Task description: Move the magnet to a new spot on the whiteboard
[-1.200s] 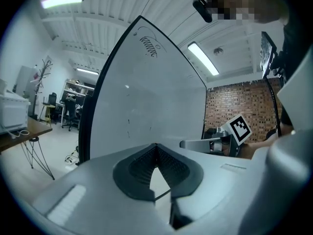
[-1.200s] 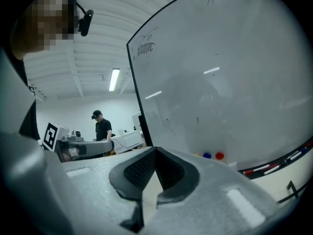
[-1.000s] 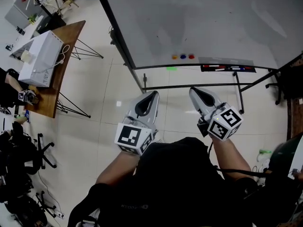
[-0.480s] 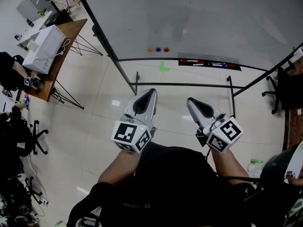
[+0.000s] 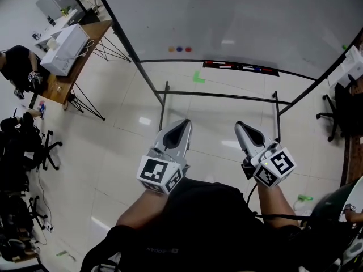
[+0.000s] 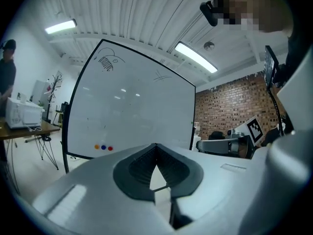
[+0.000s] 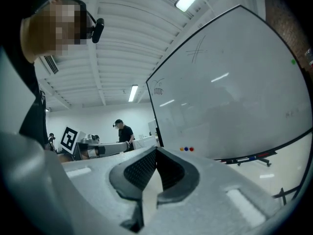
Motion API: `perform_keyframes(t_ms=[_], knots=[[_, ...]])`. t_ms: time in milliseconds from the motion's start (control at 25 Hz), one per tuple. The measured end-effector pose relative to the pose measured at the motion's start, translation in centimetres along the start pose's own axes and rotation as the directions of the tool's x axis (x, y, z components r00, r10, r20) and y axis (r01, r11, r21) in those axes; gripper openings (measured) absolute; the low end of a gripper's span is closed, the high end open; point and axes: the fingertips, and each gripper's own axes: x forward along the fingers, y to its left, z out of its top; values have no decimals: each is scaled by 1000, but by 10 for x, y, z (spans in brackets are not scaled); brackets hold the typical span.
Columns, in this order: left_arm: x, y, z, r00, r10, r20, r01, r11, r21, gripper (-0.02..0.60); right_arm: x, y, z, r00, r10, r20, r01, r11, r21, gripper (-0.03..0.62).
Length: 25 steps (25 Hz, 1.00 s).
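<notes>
Three small round magnets, orange (image 5: 171, 49), blue (image 5: 180, 49) and red (image 5: 188, 49), sit in a row low on the whiteboard (image 5: 238, 16). They also show in the left gripper view, the blue magnet (image 6: 103, 147) in the middle, and in the right gripper view as the same row of magnets (image 7: 186, 149). My left gripper (image 5: 182, 123) and right gripper (image 5: 241, 126) are held side by side near my body, well short of the board. Both point toward it. Each is shut with nothing between its jaws.
A tray of markers (image 5: 241, 67) runs along the board's lower edge, above the stand's black bars (image 5: 218, 95). A green tape mark (image 5: 197, 77) is on the floor. At the left are a wooden table (image 5: 76, 61) with a white box (image 5: 71, 41), a person (image 5: 17, 61) and chairs (image 5: 22, 146).
The whiteboard and its magnets have slid up and left in the head view and look farther off. Both grippers sit a little lower in the picture, still shut and empty.
</notes>
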Motion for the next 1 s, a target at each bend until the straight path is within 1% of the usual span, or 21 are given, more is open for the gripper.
perform_keyframes(t_ms=[240, 440, 600, 680, 840, 1000], knots=[[-34, -28, 5, 1000, 1, 1, -1, 999, 43, 15, -29, 28, 5, 999, 16, 45, -16, 1000, 7, 0], [-80, -42, -3, 1000, 10, 1, -10, 999, 38, 15, -45, 61, 2, 998, 25, 56, -25, 1000, -6, 0], [-123, -51, -8, 1000, 2, 13, -2, 999, 36, 15, -66, 103, -4, 998, 20, 57, -18, 999, -39, 0], [-142, -59, -13, 1000, -16, 11, 15, 999, 30, 15, -83, 125, -9, 999, -3, 54, 5, 999, -42, 0], [-177, -78, -20, 998, -64, 11, 64, 998, 19, 15, -120, 165, -33, 998, -61, 31, 62, 998, -9, 0], [-205, -99, -47, 992, -129, -18, 128, 992, -12, 15, -151, 203, -58, 994, -111, 19, 111, 993, 35, 0]])
